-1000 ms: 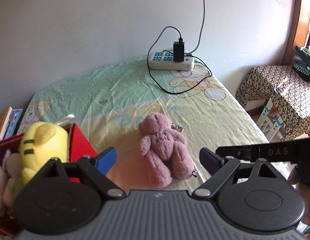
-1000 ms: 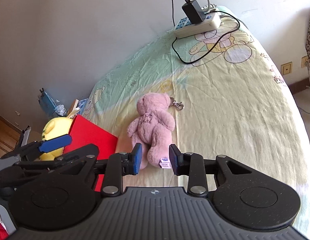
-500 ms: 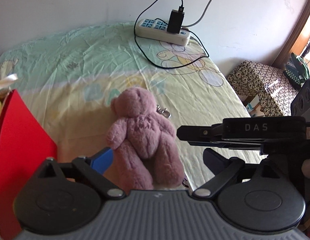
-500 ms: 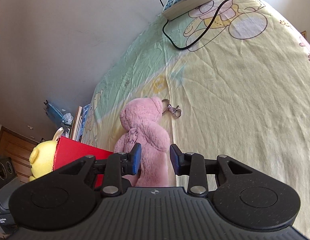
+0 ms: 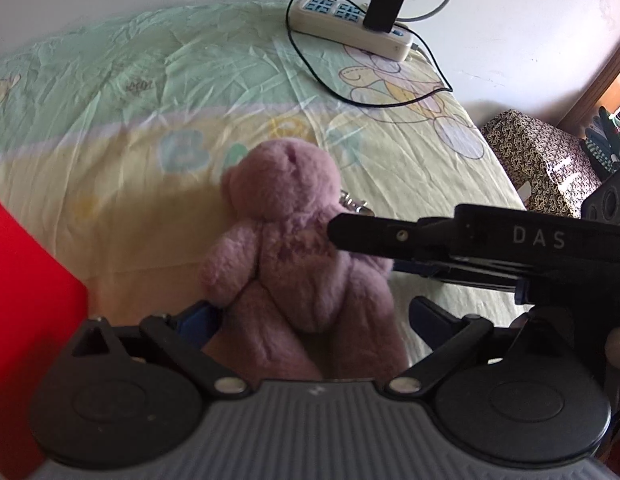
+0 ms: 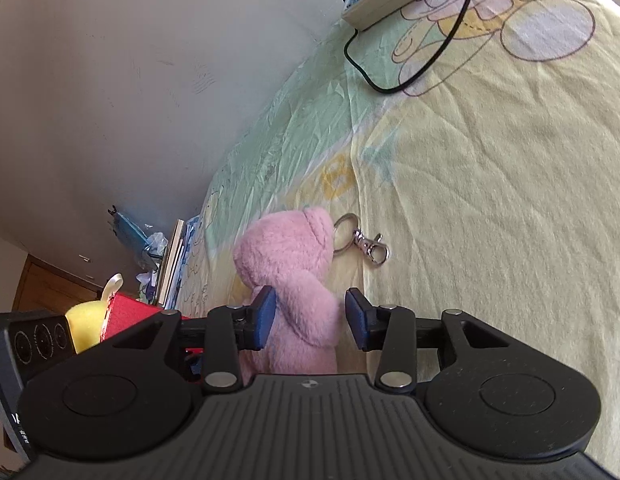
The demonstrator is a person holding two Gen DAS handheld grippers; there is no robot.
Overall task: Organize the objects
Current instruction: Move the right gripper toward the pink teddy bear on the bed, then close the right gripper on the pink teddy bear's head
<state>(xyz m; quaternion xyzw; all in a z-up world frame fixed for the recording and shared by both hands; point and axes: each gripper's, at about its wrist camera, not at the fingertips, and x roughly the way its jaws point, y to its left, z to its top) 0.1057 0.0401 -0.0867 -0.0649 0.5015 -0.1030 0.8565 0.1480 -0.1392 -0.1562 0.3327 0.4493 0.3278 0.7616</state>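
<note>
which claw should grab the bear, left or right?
Right claw: its open jaws already straddle the bear. The left claw sits wide open around its legs, farther back.

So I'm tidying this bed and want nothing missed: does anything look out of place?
Yes. A power strip with a black charger plugged in lies on the bed sheet, its cable looping across the fabric. The pink teddy bear lies loose, outside the red box.

a fuzzy pink teddy bear (image 6: pixel 293 280) lies flat on the bed sheet (image 6: pixel 490 200), a metal keyring clip (image 6: pixel 364 242) trailing beside its head.
</note>
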